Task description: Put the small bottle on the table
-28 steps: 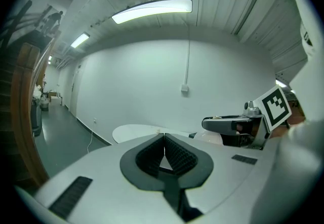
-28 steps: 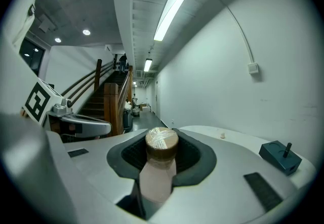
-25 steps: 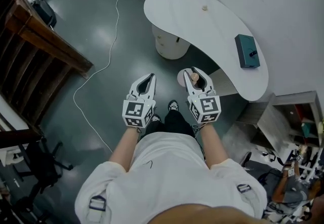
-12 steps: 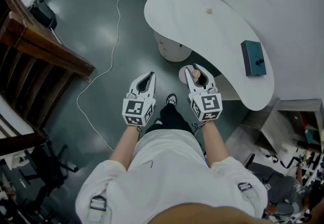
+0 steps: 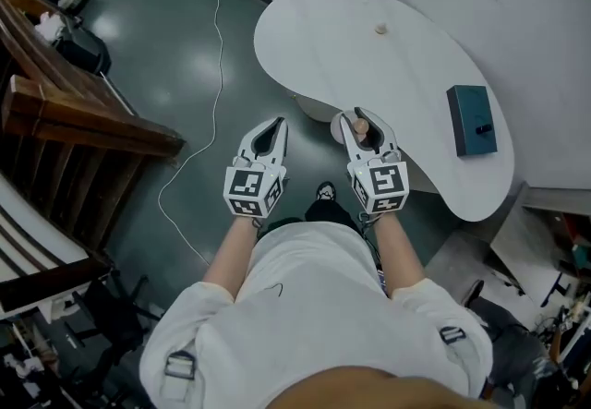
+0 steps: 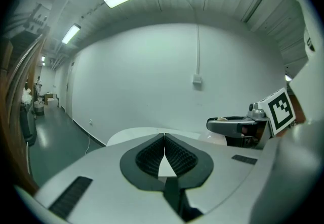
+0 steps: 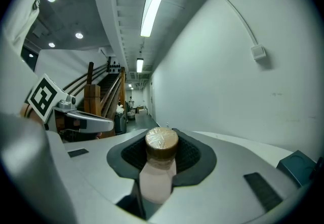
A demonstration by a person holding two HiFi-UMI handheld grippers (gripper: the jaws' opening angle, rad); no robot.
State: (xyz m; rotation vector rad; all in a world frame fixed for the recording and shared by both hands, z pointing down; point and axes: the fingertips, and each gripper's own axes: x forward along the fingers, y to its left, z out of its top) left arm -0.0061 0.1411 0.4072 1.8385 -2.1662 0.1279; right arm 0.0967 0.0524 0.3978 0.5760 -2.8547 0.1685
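A small pale pink bottle [image 7: 157, 167] with a foil-covered brown cap stands upright between the ribbed black pads of my right gripper [image 7: 161, 160], which is shut on it. From the head view the bottle's cap [image 5: 359, 129] shows between the right gripper's jaws [image 5: 365, 133], held at the near edge of the white curved table [image 5: 369, 75]. My left gripper [image 5: 267, 134] hovers over the floor beside it. Its jaws [image 6: 164, 153] are shut with nothing between them.
A dark teal box [image 5: 472, 120] lies on the table's right part, and a small tan object [image 5: 379, 29] sits near the back. A white cable [image 5: 199, 112] snakes across the grey floor. A wooden stair rail [image 5: 83, 112] stands at the left. A white wall runs behind the table.
The person has stepped forward, so both grippers and the bottle are nearer the table edge. Neither gripper's jaws have changed.
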